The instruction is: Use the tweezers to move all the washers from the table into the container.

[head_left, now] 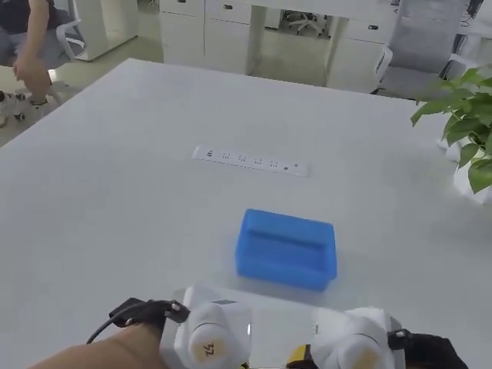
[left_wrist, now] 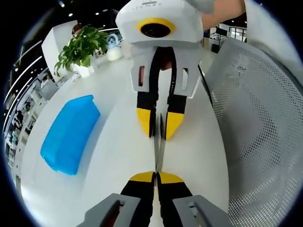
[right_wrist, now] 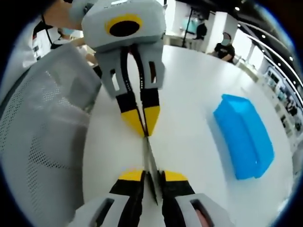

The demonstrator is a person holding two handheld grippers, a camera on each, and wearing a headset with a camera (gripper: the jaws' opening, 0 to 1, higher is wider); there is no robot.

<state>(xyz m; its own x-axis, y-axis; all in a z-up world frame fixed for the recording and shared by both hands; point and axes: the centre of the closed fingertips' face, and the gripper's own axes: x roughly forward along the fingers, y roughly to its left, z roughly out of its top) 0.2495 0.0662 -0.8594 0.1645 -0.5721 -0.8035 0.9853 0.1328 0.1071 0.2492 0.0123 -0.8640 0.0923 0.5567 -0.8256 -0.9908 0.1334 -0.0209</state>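
White bench (head_left: 115, 192) is carrying three things. Blue container (head_left: 286, 250) is sitting near the front edge, roughly centred. White power strip (head_left: 251, 161) is lying flat beyond it, well apart. Potted plant (head_left: 467, 123) is standing at the far right edge of the bench.

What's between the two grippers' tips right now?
The tweezers, gripped at one end by the left gripper and at the other by the right gripper; both gripper views show it.

White grippers (left_wrist: 156, 175), yellow-tipped black jaws
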